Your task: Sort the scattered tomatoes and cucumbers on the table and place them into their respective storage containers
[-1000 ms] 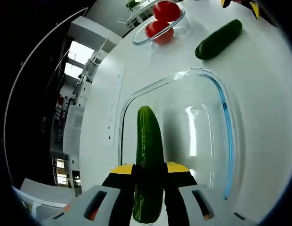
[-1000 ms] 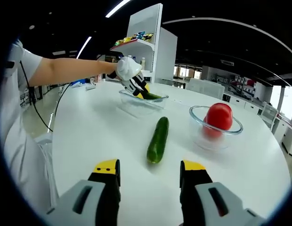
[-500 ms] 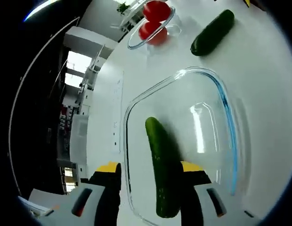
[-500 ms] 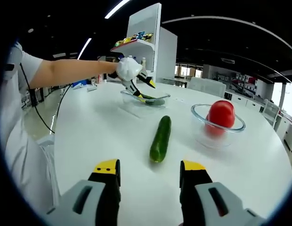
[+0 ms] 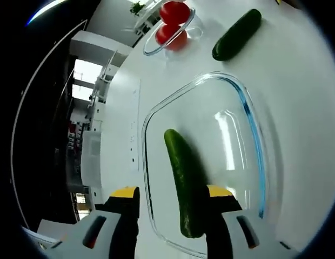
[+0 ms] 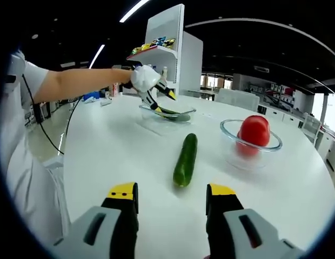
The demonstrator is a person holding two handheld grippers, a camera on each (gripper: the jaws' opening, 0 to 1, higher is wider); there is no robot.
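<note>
Since a second ago, the cucumber (image 5: 183, 183) has left the left gripper (image 5: 172, 195) and now lies inside the rectangular glass dish (image 5: 254, 140), along the side nearer the camera; the left gripper's jaws stand spread on either side of its near end, no longer pinching it. A second cucumber (image 6: 185, 159) lies loose on the white desk (image 6: 113, 156), between the dish and the round glass bowl (image 6: 251, 141) that holds red tomatoes (image 6: 254, 130). The right gripper (image 6: 171, 194) hovers low over the desk with its jaws spread and nothing between them, the loose cucumber just ahead of it. In the right gripper view the person's arm (image 6: 75, 83) reaches out over the dish.
</note>
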